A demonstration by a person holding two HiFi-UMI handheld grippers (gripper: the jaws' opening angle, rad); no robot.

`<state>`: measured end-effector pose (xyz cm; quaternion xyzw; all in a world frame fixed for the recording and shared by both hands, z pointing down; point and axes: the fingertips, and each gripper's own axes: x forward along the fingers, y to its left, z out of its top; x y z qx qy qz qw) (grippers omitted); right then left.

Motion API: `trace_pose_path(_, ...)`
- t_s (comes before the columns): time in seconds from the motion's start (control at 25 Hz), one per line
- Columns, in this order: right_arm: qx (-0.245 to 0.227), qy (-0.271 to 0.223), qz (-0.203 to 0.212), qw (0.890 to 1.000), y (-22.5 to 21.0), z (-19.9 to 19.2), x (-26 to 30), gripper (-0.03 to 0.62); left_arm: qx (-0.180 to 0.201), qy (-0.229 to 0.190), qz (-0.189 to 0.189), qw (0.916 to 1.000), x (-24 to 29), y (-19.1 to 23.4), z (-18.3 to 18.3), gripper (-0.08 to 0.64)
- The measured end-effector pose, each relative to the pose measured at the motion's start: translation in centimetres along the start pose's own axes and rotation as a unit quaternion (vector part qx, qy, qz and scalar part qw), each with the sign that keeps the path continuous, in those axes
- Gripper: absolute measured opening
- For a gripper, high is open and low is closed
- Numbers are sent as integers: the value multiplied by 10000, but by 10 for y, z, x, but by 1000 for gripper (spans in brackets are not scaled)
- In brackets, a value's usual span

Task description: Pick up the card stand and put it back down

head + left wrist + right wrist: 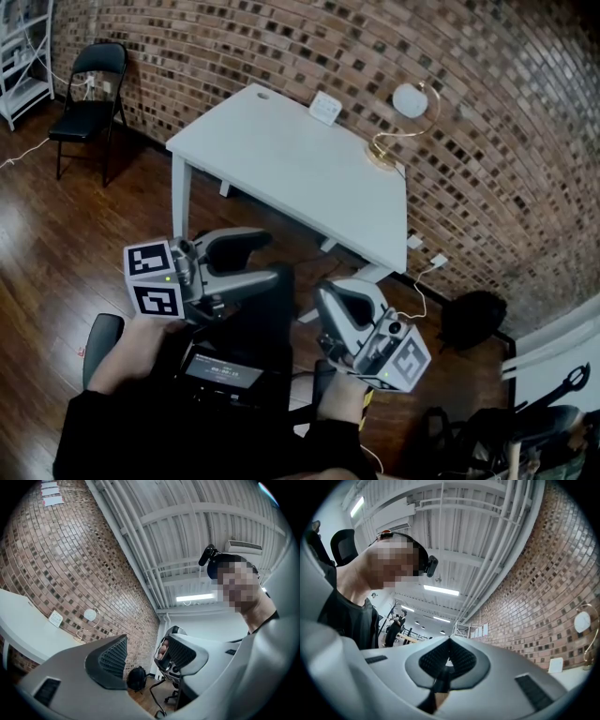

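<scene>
While left claw (146,654) gapes, right claw (449,660) sits closed.

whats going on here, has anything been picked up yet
Not yet. A person stands back from the white table with a claw in each hand. The left claw is open and empty; the right claw is shut on nothing. The card stand sits untouched at the table's far corner by the brick wall, out of reach of both claws, so the pick-up has not started.
</scene>
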<state>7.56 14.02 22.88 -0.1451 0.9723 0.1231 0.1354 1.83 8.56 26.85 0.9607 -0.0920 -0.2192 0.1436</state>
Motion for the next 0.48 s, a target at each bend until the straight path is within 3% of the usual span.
trace_pose_path(0.48, -112, -22, 6, 9999, 2, 0, 0, 14, -8, -9, -17, 10000, -3, 2, -3, 268)
